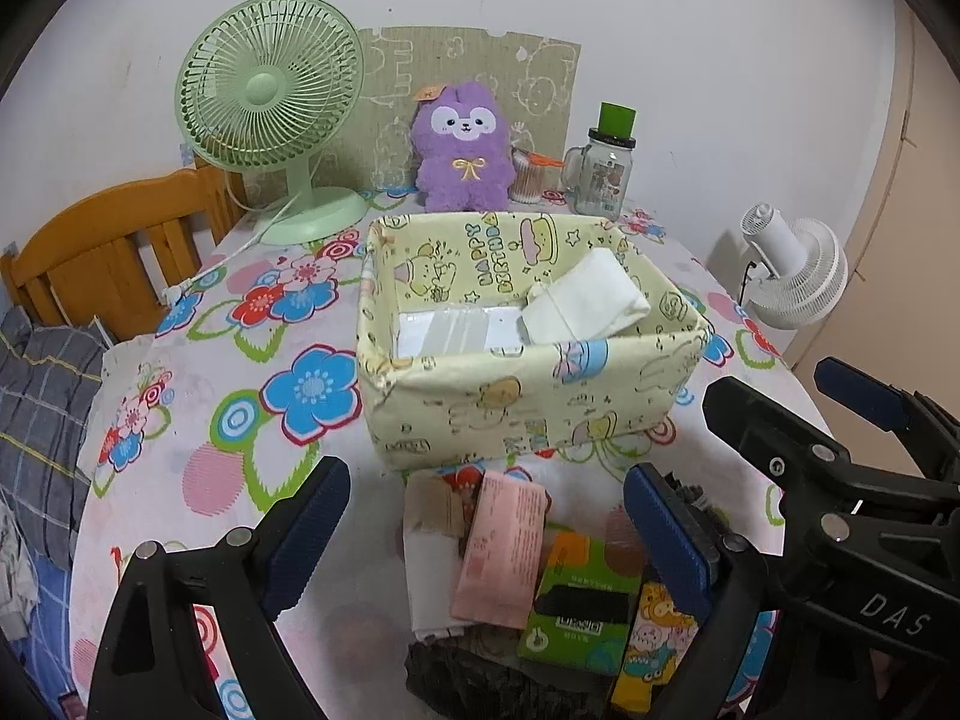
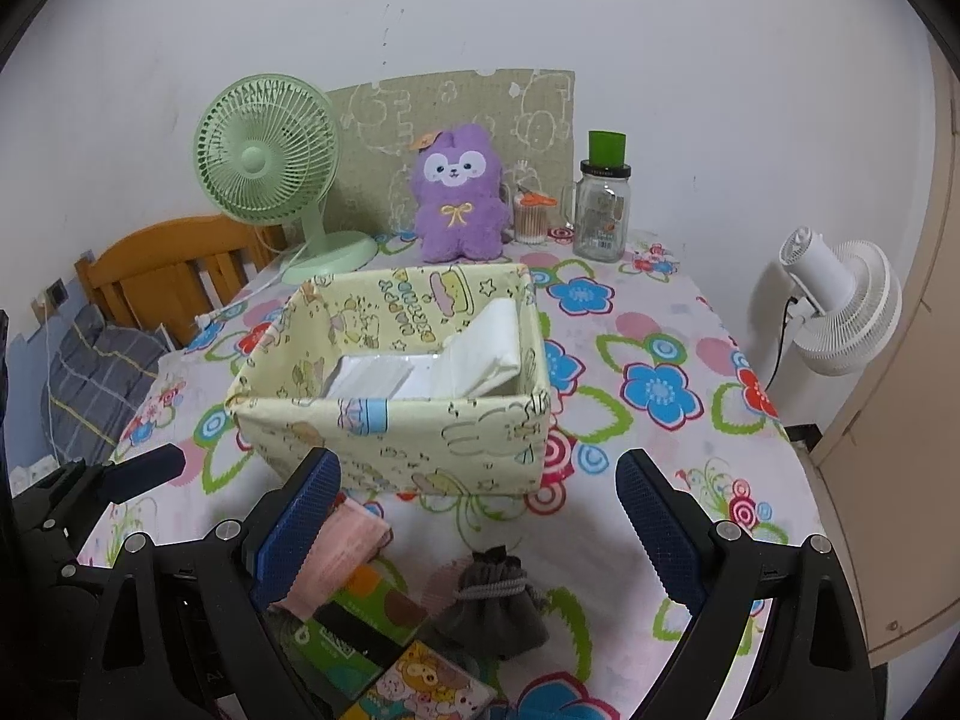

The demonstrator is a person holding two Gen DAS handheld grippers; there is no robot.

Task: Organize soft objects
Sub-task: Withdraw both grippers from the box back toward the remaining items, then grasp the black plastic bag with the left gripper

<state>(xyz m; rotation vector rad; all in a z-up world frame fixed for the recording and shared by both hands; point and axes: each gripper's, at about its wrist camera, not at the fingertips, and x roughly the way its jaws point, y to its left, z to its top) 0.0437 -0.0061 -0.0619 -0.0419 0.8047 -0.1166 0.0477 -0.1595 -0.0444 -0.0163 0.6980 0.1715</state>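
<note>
- Your fabric box (image 1: 528,402) stands in the middle of the table, and it already holds two things: a white folded cloth (image 1: 585,303) leaning against its right wall and a flat clear-wrapped white pack (image 1: 456,333) on its floor. So I judge the sorting as begun but far from finished.
- What is left lies in a loose heap on the near side of the box: a pink packet (image 1: 504,552), a white-and-tan folded piece (image 1: 429,546) just to its left, a green packet (image 1: 579,600), a yellow cartoon-print packet (image 1: 651,648) and a grey drawstring pouch (image 2: 492,606).
- Your left gripper (image 1: 486,540) hangs over that heap with its jaws spread wide and nothing between them; the pink packet sits right in the gap, so it looks like the likely next pick.
- Your right gripper (image 2: 480,510) is also wide open and empty, with the grey pouch lying between its fingers and lower down, near the table's front edge.
- The purple plush toy (image 1: 462,150) sits upright at the far edge, well apart from the box; whether it counts as one of the things to put away, I cannot tell.
- The table wears a flower-print cloth (image 1: 240,360), pale with blue, red and green blooms.
- Along the far edge stand a green desk fan (image 1: 270,108) on the left, a printed board (image 1: 540,78) against the white wall, a small container of cotton swabs (image 1: 528,177) and a glass jar with a green cap (image 1: 606,168).
- A wooden bed frame (image 1: 102,258) with grey plaid bedding is off to the left, and a white fan (image 1: 792,270) stands to the right.
</note>
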